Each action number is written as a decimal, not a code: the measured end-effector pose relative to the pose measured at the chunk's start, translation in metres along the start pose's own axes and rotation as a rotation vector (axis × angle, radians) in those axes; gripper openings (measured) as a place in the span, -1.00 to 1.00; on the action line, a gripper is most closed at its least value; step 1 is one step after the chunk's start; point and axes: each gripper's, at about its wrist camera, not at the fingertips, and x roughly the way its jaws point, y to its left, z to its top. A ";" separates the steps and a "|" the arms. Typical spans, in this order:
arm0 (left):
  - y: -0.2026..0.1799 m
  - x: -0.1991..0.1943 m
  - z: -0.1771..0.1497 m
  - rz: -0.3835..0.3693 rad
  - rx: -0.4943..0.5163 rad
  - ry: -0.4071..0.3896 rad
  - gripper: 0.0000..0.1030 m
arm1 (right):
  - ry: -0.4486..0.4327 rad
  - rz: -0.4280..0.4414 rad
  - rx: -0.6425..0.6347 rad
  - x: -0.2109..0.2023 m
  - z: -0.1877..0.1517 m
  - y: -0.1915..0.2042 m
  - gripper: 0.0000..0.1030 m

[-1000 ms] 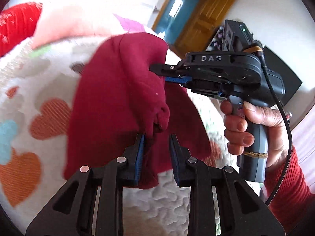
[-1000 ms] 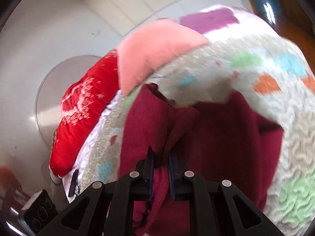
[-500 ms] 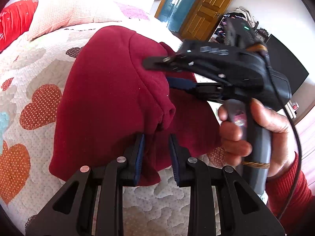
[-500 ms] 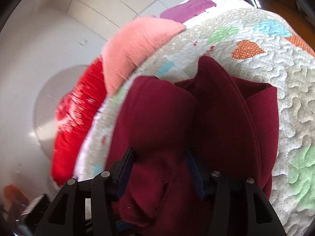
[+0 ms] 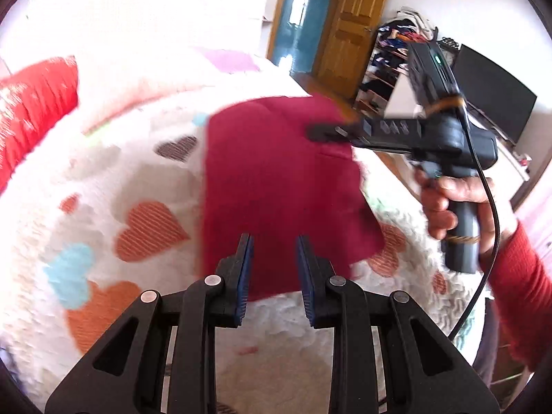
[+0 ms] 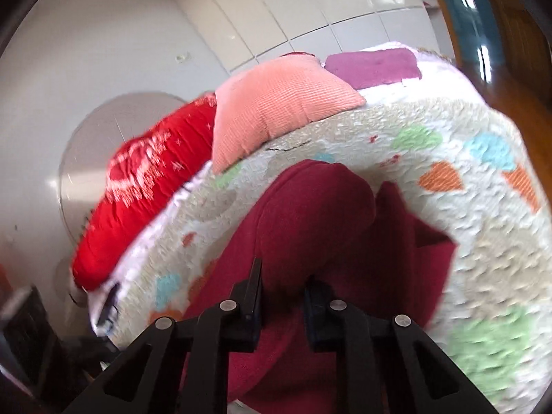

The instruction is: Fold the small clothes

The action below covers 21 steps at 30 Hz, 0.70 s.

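Observation:
A dark red garment (image 5: pixel 276 179) lies folded on the heart-patterned quilt (image 5: pixel 131 179); it also shows in the right wrist view (image 6: pixel 321 224). My left gripper (image 5: pixel 274 269) is open and empty, just above the garment's near edge. My right gripper (image 6: pixel 281 296) is open and empty over the garment; in the left wrist view its fingers (image 5: pixel 331 132) hover at the garment's far right part, held by a hand in a red sleeve.
A pink pillow (image 6: pixel 276 110), a red pillow (image 6: pixel 148 200) and a purple one (image 6: pixel 372 65) lie at the head of the bed. A wooden door (image 5: pixel 352 20), a clothes rack (image 5: pixel 390 62) and a dark screen (image 5: pixel 493 96) stand beyond the bed.
Both grippers let go of the garment and opened. The raised fold dropped flat onto the quilt. Both grippers pulled back a little.

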 end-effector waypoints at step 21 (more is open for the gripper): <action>-0.010 0.075 0.001 0.088 -0.021 0.097 -0.52 | 0.059 -0.198 -0.229 -0.015 -0.052 0.029 -0.70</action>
